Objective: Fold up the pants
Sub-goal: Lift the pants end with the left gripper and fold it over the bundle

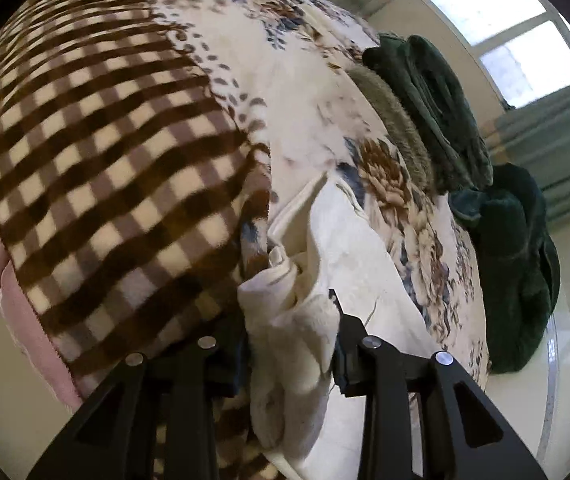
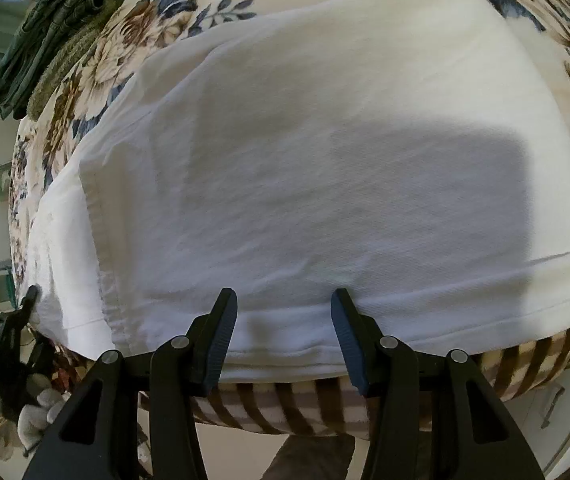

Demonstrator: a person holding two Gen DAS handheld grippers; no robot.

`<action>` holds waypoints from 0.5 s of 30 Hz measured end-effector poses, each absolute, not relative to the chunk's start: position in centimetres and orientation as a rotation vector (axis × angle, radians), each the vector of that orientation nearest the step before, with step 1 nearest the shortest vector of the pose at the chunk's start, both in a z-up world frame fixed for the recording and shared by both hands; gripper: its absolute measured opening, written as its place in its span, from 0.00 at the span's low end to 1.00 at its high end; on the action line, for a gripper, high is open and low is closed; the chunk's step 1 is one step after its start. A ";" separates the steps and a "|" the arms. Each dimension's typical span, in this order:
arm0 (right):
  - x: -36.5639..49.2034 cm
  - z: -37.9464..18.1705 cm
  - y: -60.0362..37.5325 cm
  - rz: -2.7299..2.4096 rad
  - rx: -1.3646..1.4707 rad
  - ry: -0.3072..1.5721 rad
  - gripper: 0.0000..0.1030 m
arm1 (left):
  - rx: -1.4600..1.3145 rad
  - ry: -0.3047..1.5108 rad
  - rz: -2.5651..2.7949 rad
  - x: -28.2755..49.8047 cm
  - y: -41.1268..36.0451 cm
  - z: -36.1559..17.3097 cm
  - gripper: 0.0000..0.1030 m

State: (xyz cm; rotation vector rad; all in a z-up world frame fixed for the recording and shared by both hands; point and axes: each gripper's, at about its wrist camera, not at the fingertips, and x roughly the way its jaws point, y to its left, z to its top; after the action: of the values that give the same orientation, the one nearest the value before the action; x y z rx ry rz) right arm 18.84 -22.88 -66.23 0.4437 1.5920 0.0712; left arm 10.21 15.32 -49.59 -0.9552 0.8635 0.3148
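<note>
White pants (image 2: pixel 305 160) lie spread on a blanket-covered bed, filling the right wrist view. My right gripper (image 2: pixel 284 320) is open, its fingers just above the pants' near hem edge, holding nothing. In the left wrist view my left gripper (image 1: pixel 291 340) is shut on a bunched white part of the pants (image 1: pixel 297 320), which rises between its fingers at the bed's edge. The left gripper also shows at the left edge of the right wrist view (image 2: pixel 25 312), at the pants' left end.
The bed has a floral blanket (image 1: pixel 305 100) and a brown checked blanket (image 1: pixel 105 152). Dark green garments (image 1: pixel 437 112) and an olive furry piece (image 1: pixel 397 120) lie at its far side, also in the right wrist view (image 2: pixel 53 32). A window (image 1: pixel 505 20) and pale floor lie beyond.
</note>
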 end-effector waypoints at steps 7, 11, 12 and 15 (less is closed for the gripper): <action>18.9 -66.4 -22.6 0.071 0.428 1.593 0.50 | -0.871 0.825 0.267 8.7 12.0 -45.8 0.27; 18.9 -66.4 -22.7 0.077 0.432 1.594 0.50 | -0.848 0.837 0.256 9.2 11.8 -46.4 0.28; 18.9 -66.5 -22.7 0.080 0.432 1.594 0.50 | -0.858 0.839 0.259 9.6 12.2 -47.0 0.30; 18.9 -66.5 -22.7 0.086 0.434 1.594 0.50 | -0.904 0.874 0.259 11.3 13.6 -49.8 0.31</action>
State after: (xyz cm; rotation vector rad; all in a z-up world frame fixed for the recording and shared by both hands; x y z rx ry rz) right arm 18.95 -22.71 -66.46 0.4337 1.5935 0.0859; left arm 11.31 13.55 -49.78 -0.9041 0.8735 0.2592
